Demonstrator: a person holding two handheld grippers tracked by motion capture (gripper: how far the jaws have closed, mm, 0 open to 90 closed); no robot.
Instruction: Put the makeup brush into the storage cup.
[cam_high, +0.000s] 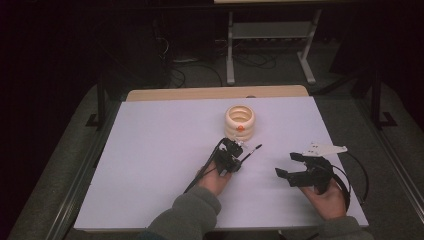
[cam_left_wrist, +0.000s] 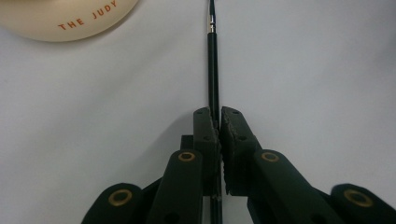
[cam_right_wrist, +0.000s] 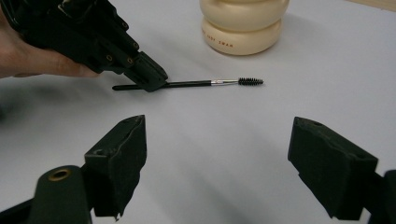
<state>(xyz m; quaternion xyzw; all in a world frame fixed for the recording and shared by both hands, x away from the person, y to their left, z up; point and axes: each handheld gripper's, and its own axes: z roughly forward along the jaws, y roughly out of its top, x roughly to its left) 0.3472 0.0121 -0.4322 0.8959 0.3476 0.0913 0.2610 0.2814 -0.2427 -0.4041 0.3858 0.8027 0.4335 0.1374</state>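
Note:
A thin black brush (cam_left_wrist: 213, 70) with a small bristled tip (cam_right_wrist: 251, 81) lies on the white table, pointing toward the right. My left gripper (cam_left_wrist: 218, 114) is shut on its handle, with the pads pressed on both sides of the stem; the same grip is seen from the side (cam_right_wrist: 152, 80) and from above (cam_high: 239, 150). A cream ribbed pot (cam_high: 240, 121) with an orange mark stands just beyond the brush. My right gripper (cam_high: 287, 164) rests to the right, its jaws wide open with nothing between them (cam_right_wrist: 217, 135).
The white table top (cam_high: 150, 150) has a wooden strip (cam_high: 215, 93) along its far edge. A metal frame (cam_high: 270, 45) and cables stand on the dark floor behind. The cream pot (cam_left_wrist: 65, 18) bears orange lettering.

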